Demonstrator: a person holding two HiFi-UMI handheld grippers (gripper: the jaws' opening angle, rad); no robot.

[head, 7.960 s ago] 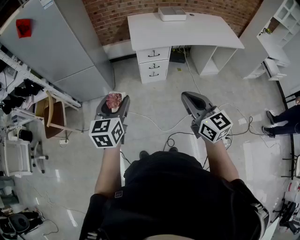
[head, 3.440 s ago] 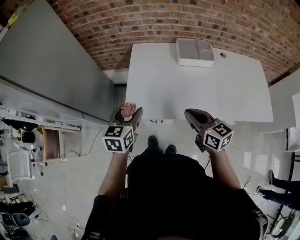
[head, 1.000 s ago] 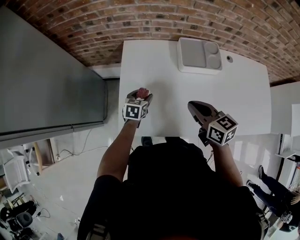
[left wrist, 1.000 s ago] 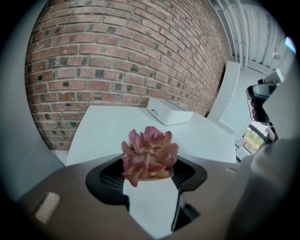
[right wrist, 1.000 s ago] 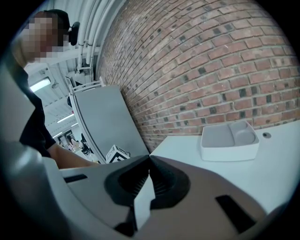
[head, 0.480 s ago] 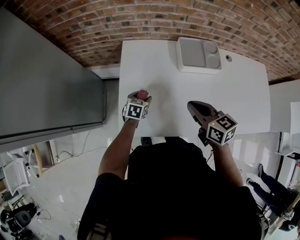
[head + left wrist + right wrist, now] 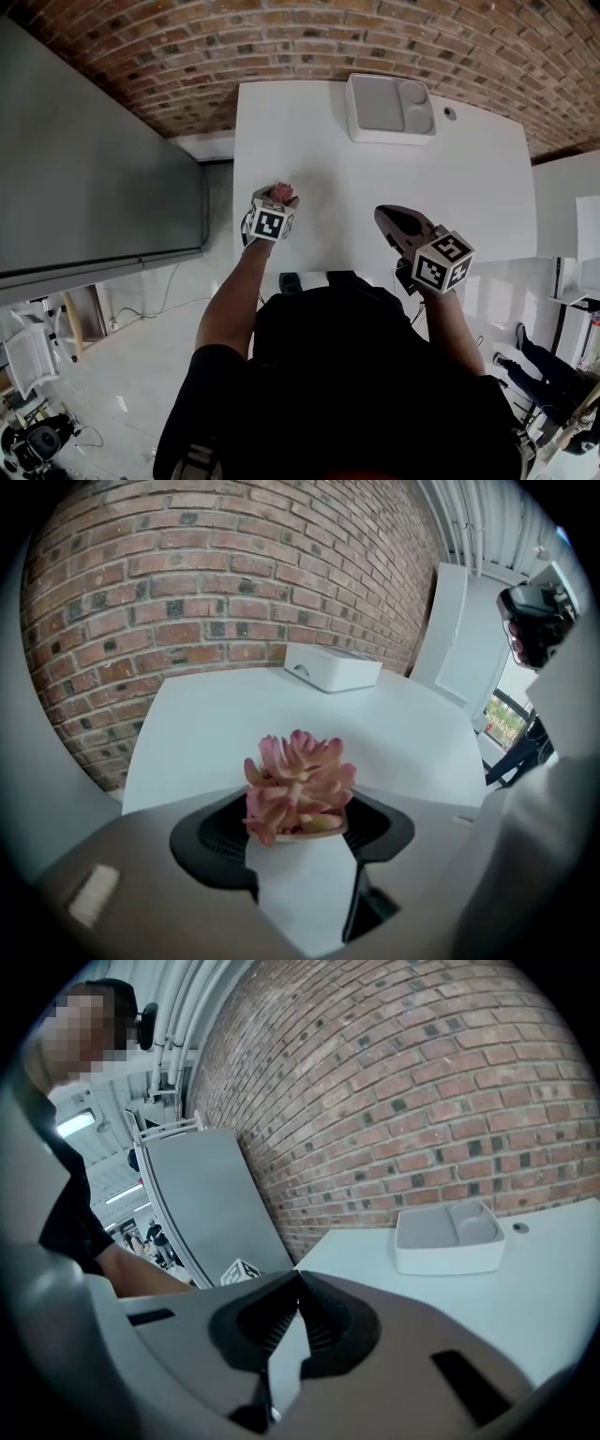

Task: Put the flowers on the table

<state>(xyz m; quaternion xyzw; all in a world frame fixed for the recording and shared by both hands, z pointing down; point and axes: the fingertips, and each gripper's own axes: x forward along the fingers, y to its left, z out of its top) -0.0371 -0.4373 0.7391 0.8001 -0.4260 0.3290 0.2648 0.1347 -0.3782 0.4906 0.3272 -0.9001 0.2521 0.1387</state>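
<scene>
Now right up at the white bench (image 7: 469,178), no longer out over open floor as some seconds back. Holding the left gripper (image 7: 278,199) over the near left part of the bench, a touch farther in than a moment ago, fingers clamped on the small pot of pink flowers (image 7: 298,785). Looks like carrying done, with only setting down and letting go left. Holding the right gripper (image 7: 298,1283) by the near edge, well apart from the flowers, fingers pressed together on nothing.

Hard to tell whether the pot's base touches the bench yet: hidden behind the fingers in the left gripper view, and under the gripper's marker cube from the head view. Showing only a sliver of pale rim beneath the petals. Cut off at the frame's side in the right gripper view: the bench's far end. Beyond the flowers, a white divided tray (image 7: 389,96) close to the brick wall (image 7: 281,37), well apart from the drop spot.
</scene>
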